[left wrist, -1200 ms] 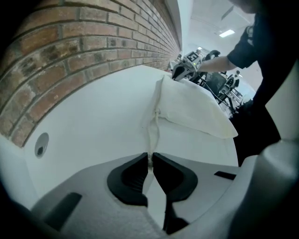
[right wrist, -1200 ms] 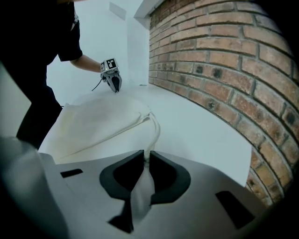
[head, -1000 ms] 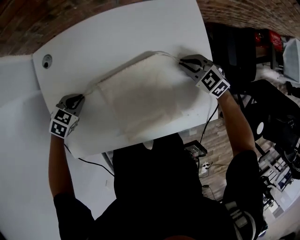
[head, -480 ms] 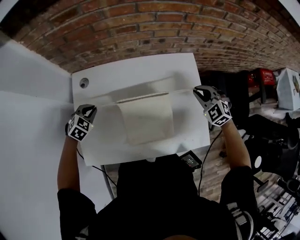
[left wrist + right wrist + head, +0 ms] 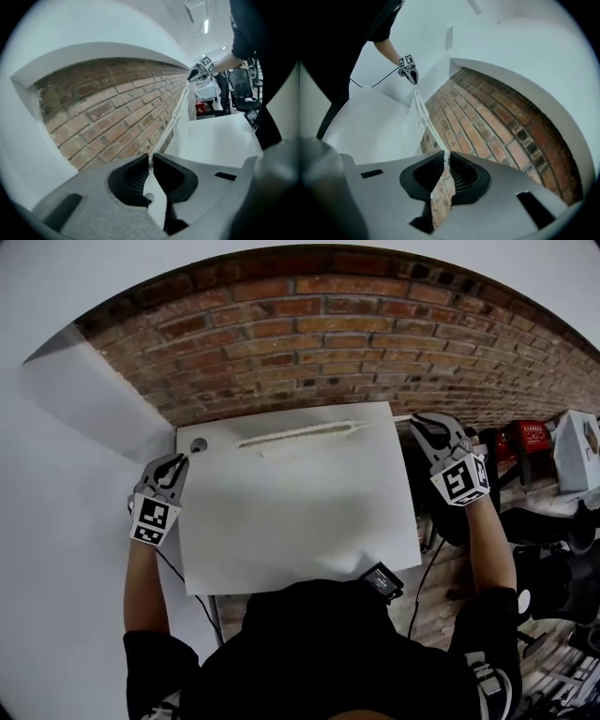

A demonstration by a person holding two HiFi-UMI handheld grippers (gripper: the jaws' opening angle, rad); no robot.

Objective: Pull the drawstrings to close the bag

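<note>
A: Where is the bag sitting?

B: It isn't. It's hanging in the air between the two hands, over the far edge of the bench, in front of the brick wall. The head view is catching it edge-on, so I can't tell how low the body is hanging.

A: Tongs?

B: The left tongs are clenching the left drawstring at the very tips. The right tongs are doing the same on the right drawstring. Nothing else is sitting between the jaws.

A: Why are the hands spread like that?

B: My read is that pulling in opposite directions is tensioning both cords and cinching the mouth. Both cords are running straight and taut.

A: Orientation?

B: The long axis is running left to right, roughly level, along the line between the tongs and parallel to the wall. The mouth is bunching into a thin ridge on top, probably facing up. It's looking nearly closed.
</note>
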